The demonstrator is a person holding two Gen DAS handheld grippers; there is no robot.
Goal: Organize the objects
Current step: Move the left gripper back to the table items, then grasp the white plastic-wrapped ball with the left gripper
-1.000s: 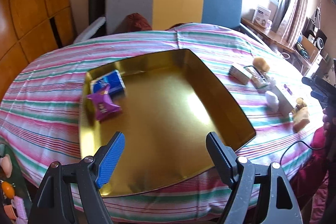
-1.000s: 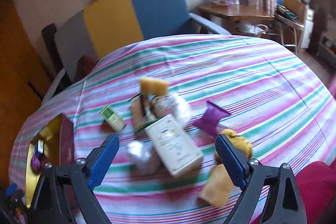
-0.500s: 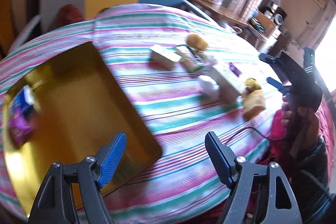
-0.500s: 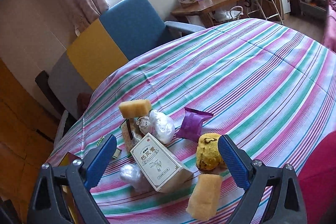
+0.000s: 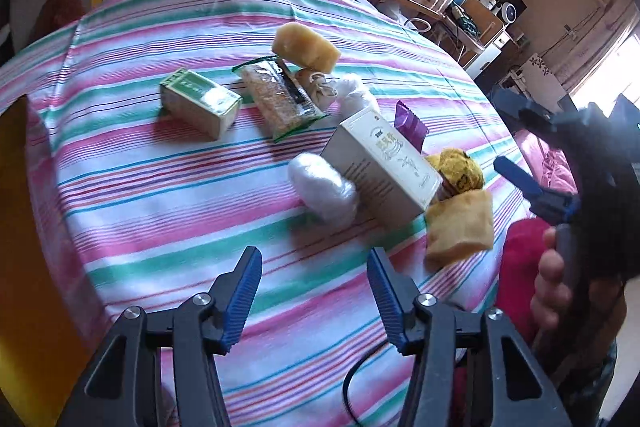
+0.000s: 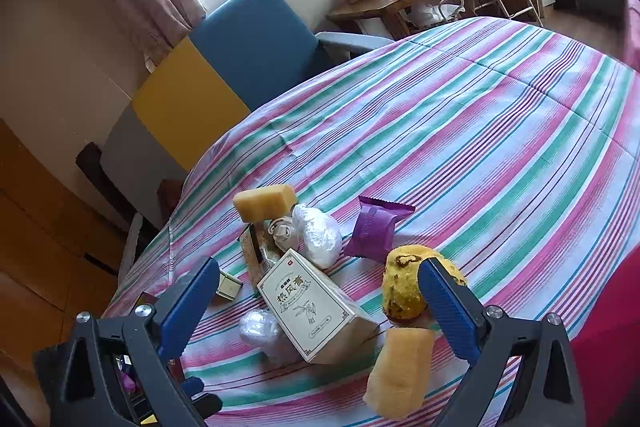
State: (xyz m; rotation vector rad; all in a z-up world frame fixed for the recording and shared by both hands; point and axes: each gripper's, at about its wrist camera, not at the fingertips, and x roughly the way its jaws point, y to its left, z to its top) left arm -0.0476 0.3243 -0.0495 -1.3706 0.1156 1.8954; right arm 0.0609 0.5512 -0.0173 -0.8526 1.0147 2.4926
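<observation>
The left hand-held gripper (image 5: 314,291) hangs over the near edge of the striped surface (image 5: 160,187), its blue-padded jaws partly apart and just having been closing, with only cloth between them. The right hand-held gripper (image 6: 316,301) stands with its jaws spread wide, having just been opening a little further, and holds nothing; the cluster of things lies beyond and between its fingers. In the left wrist view the right hand-held gripper also shows at the right edge, gripped by a person's hand (image 5: 554,291).

The things to organize sit in a loose group on the cloth. A white box with printed lettering (image 6: 310,301) lies on its side in the middle, a clear-wrapped white bundle (image 6: 260,327) touching its near-left end. A second wrapped white bundle (image 6: 318,233) lies behind the box, next to a small knotted cream item (image 6: 282,231) that is too small to identify. A purple packet (image 6: 376,229) rests just right of that bundle. A yellow speckled bun (image 6: 400,283) sits beside the box's right end, and a tan sponge-like block (image 6: 400,373) lies just in front of it. Another tan block (image 5: 306,47) rests at the far side, apparently propped on a clear-wrapped cereal bar (image 5: 278,99). A small green box (image 5: 198,103) stands apart to the left.
</observation>
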